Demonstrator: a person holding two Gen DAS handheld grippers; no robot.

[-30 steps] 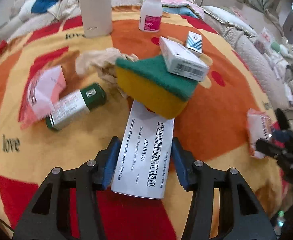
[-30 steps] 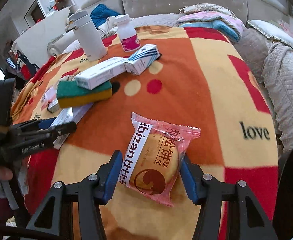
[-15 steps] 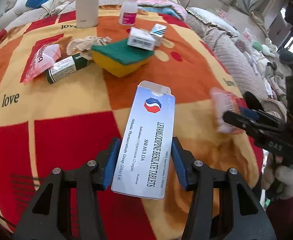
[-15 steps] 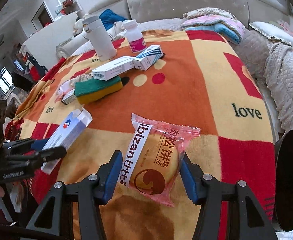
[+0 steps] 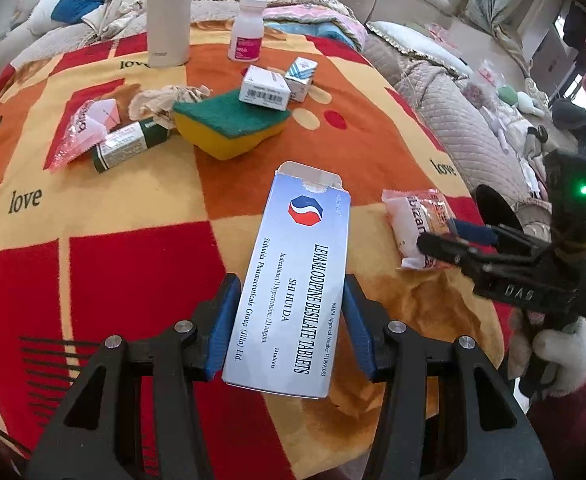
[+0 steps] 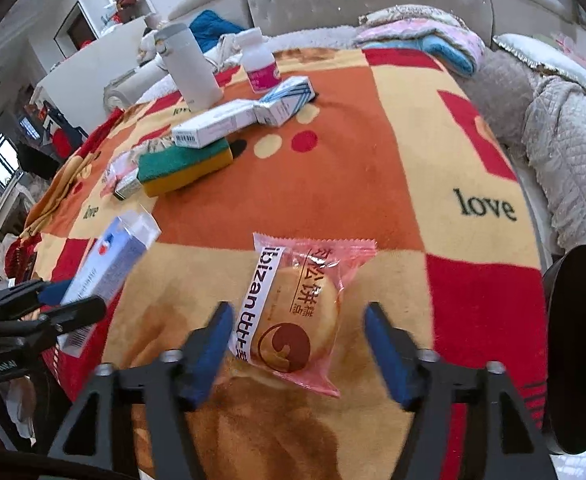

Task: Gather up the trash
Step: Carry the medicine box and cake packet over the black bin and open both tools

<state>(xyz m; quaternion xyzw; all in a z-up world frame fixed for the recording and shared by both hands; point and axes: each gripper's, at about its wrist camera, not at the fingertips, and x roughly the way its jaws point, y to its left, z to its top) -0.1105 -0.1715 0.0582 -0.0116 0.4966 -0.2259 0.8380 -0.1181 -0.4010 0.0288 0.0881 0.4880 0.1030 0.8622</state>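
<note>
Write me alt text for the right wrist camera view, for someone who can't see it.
The right claw hangs open around a pink snack packet lying on an orange, red and yellow blanket. At left, the left claw grips a pale blue tablet box; a sponge and boxes lie beyond.

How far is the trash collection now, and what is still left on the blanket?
Nothing looks binned yet. In hand: the left gripper is shut on the opened tablet box. The right gripper stands open around the pink snack packet, which lies on the blanket. Left: a crumpled tissue and another pink wrapper beside the sponge.
</note>
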